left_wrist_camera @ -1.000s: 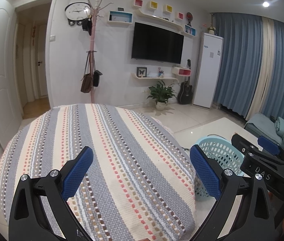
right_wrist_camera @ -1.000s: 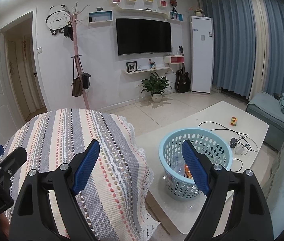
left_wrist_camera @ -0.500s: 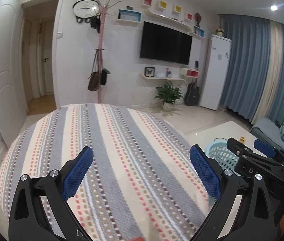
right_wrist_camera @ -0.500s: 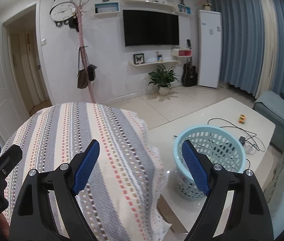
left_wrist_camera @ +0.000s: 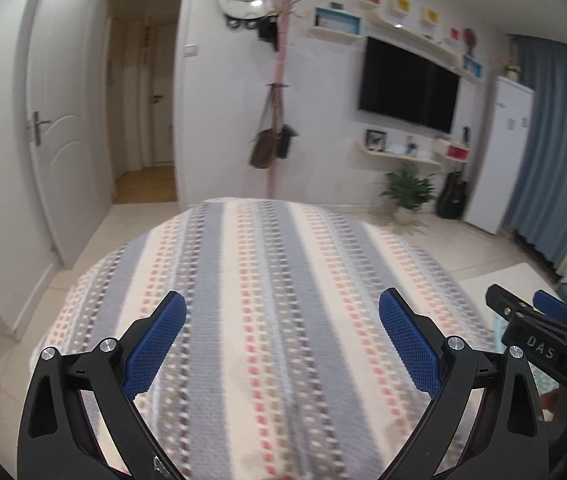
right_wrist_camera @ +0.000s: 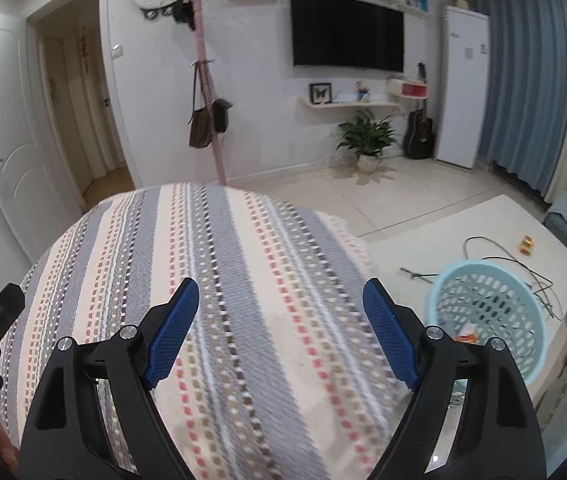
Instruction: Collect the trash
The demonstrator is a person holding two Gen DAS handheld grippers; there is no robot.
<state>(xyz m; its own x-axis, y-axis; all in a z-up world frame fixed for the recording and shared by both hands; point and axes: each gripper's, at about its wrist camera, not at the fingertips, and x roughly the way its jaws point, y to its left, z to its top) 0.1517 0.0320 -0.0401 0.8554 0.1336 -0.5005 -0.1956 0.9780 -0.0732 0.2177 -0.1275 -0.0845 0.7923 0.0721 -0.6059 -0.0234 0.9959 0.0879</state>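
A light blue perforated basket (right_wrist_camera: 487,312) stands on a white low table (right_wrist_camera: 491,224) at the right of the right wrist view, with coloured trash inside. My left gripper (left_wrist_camera: 281,340) is open and empty above a striped cloth (left_wrist_camera: 267,292). My right gripper (right_wrist_camera: 281,326) is open and empty above the same striped cloth (right_wrist_camera: 211,264), left of the basket. The right gripper also shows at the right edge of the left wrist view (left_wrist_camera: 539,332). No loose trash shows on the cloth.
Black cables (right_wrist_camera: 523,264) and a small coloured cube (right_wrist_camera: 526,245) lie on the white table beyond the basket. A coat stand with bags (left_wrist_camera: 275,136), an open door (left_wrist_camera: 63,128), a potted plant (right_wrist_camera: 366,140) and a wall TV (right_wrist_camera: 346,38) lie beyond the cloth.
Both grippers have swung to the left. The basket has slid to the right in the right wrist view and almost out of the left wrist view. Both stay open.
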